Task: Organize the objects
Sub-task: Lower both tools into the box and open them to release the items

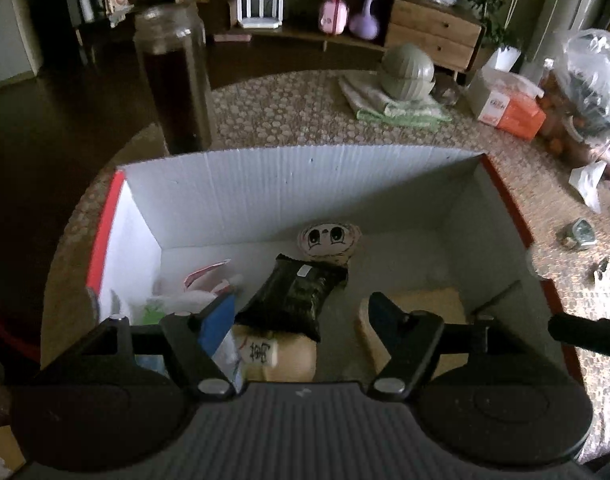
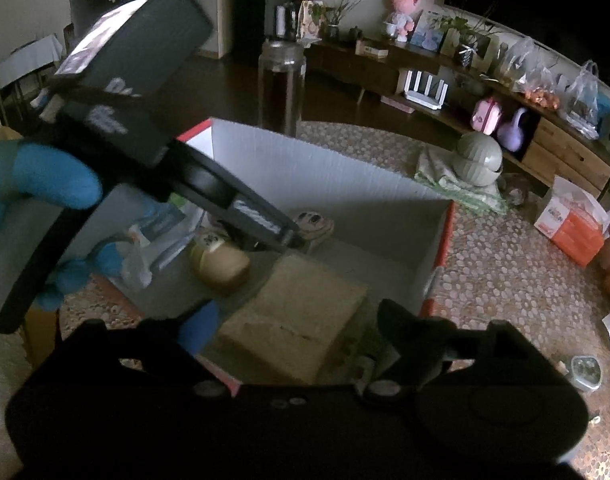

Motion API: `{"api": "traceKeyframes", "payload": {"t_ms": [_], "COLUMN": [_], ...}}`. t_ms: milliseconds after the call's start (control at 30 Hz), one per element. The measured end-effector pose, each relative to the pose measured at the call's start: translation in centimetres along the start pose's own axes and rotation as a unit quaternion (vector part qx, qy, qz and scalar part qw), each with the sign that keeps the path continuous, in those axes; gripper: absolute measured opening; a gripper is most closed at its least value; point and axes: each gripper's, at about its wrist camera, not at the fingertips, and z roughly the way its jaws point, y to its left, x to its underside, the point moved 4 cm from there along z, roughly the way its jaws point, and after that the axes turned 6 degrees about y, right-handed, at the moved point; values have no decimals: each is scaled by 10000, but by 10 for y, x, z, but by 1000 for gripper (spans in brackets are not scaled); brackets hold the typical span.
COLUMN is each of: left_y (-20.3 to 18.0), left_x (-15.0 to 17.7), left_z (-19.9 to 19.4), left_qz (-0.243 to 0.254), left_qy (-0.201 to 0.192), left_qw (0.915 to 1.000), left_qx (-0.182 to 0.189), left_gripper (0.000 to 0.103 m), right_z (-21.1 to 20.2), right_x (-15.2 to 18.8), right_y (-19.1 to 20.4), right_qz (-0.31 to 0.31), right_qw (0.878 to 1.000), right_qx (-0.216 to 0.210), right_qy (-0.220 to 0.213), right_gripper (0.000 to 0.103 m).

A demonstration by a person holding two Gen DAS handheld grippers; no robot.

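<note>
left gripper (image 1: 301,312): jaws apart, nothing clamped | glossy black plastic snack packet (image 1: 295,296): between and just ahead of its fingers, inside white corrugated cardboard box (image 1: 289,184) | right gripper (image 2: 297,326): jaws apart, empty, over flat tan cardboard piece (image 2: 301,312)

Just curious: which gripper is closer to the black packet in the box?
Left. The left gripper hangs open right over the black packet; the right gripper is off beside it, above the tan block.

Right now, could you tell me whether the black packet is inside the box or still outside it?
Inside: the black packet lies on the floor of the white box, enclosed by its walls.
</note>
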Motion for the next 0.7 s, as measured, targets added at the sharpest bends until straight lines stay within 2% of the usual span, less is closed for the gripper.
{"api": "traceKeyframes", "payload": {"t_ms": [433,700], "left_y": [-22,-42], "left_x": [26,47], "left_z": [-64,-90], "left_qz": [258,380], "left_qy": [-465,-639], "left_qw": [9984,9968], "left_qx": [198,305], "left_gripper": [73,73], "right_z": [-45,-75], "right_x": [17,38], "right_y": [-10,-24], "right_qz": [126,246], "right_qw": [9997,9990], "right_qx": [-25,-91], "right_qy": [-223,-353], "right_gripper": [90,94]}}
